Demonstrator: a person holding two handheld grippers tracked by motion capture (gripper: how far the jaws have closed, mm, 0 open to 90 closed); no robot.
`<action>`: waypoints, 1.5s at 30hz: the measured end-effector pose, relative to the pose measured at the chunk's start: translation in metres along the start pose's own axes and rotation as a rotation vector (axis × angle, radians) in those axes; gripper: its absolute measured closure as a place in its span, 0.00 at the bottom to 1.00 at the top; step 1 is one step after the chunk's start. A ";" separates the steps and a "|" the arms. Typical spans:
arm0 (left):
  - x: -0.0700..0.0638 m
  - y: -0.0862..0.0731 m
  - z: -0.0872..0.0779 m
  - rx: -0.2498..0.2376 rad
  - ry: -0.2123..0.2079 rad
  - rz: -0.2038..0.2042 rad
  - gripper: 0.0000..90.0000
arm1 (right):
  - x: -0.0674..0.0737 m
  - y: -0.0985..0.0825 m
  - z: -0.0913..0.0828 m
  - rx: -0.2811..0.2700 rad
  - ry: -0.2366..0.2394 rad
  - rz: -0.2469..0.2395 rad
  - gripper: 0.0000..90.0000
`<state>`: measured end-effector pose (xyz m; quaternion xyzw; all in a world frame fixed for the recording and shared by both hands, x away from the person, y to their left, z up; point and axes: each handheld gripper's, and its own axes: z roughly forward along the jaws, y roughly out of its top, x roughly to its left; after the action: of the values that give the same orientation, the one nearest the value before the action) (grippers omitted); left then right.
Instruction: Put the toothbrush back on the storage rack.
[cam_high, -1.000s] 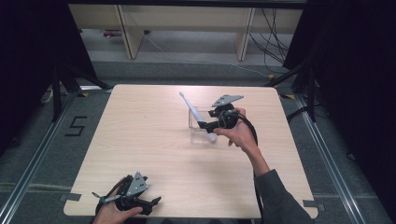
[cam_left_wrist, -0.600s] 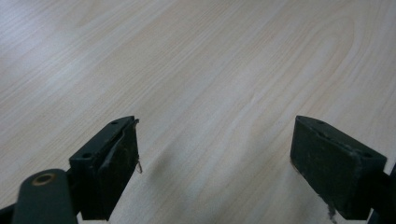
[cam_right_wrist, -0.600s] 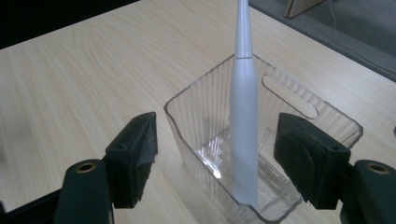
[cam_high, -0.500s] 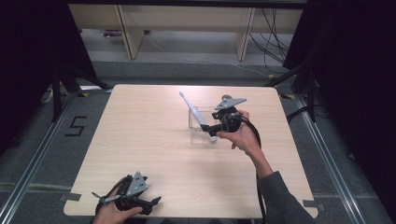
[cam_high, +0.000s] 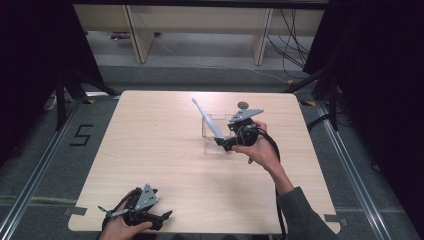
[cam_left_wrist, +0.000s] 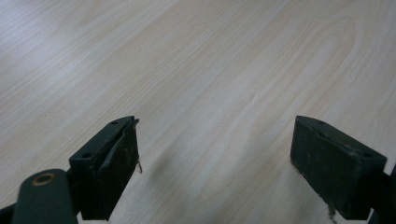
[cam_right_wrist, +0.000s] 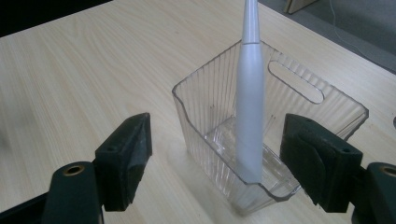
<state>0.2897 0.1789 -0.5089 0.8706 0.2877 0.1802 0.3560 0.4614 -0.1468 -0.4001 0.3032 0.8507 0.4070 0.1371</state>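
Left gripper (cam_high: 161, 216) parked at near table (cam_high: 165, 150) edge, jaws wide, nothing between. Right gripper (cam_right_wrist: 217, 156) just opened further, jaws now clear of the clear plastic bin (cam_right_wrist: 299, 135) (no pad contact). White electric toothbrush (cam_right_wrist: 250, 107) leaning inside bin, base on its floor. Judged: release complete, placement done; retreat next.

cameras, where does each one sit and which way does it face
High view: above the person's side, facing forward and down on the table; both hands show.
Left gripper view: on the left hand-held gripper, facing bare tabletop.
Right gripper view: on the right hand-held gripper, facing the clear bin with the white electric toothbrush.
Shared: high and right views both show bin and toothbrush.
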 end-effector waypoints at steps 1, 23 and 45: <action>0.000 0.000 0.000 0.000 -0.001 0.000 0.17 | 0.000 -0.001 0.000 0.001 0.000 -0.014 0.29; 0.000 0.000 0.000 0.003 0.000 0.002 0.17 | 0.009 -0.027 -0.014 0.021 -0.008 -0.009 0.28; 0.000 -0.001 0.000 0.003 0.002 0.002 0.17 | 0.013 -0.048 -0.029 -0.004 -0.018 0.016 0.27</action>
<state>0.2897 0.1791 -0.5096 0.8712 0.2877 0.1809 0.3542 0.4183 -0.1792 -0.4188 0.3134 0.8462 0.4069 0.1423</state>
